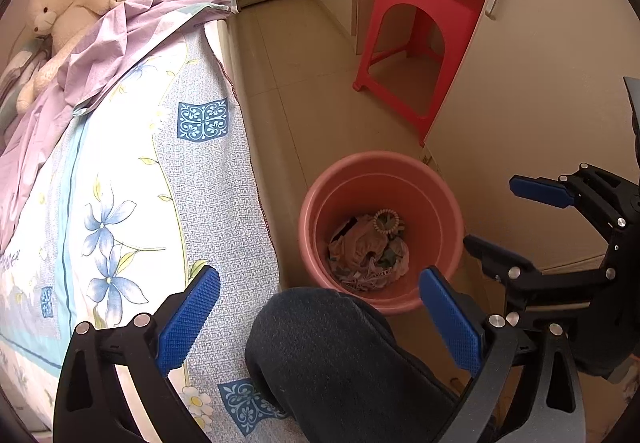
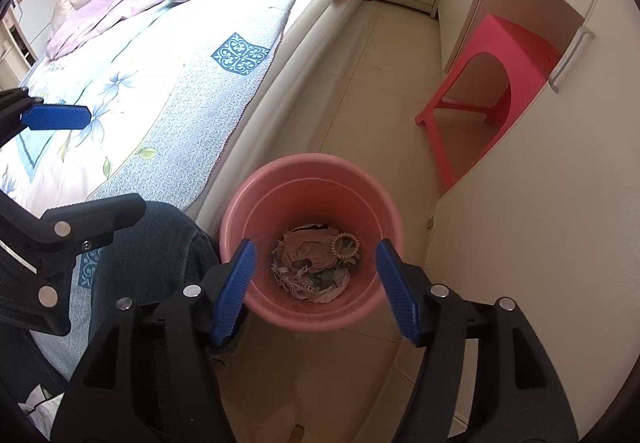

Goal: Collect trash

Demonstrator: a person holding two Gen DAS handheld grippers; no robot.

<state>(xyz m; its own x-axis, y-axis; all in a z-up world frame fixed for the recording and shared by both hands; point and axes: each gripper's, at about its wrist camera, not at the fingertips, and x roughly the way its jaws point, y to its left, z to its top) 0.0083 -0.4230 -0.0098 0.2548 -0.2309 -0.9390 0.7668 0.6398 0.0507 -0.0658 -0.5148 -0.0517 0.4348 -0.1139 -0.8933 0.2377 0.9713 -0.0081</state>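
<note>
Right wrist: trash point(image 2: 316, 267) in bin point(image 2: 312, 171), below empty right tool point(image 2: 316, 283).

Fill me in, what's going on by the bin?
A person sitting on the bed edge holds a hand-held gripper in each hand over a pink bin on the floor. The right hand-held gripper is directly above it, jaws open and empty. The left hand-held gripper is open and empty too, above the person's knee. Crumpled wrappers and a beaded ring lie at the bin's bottom.
</note>
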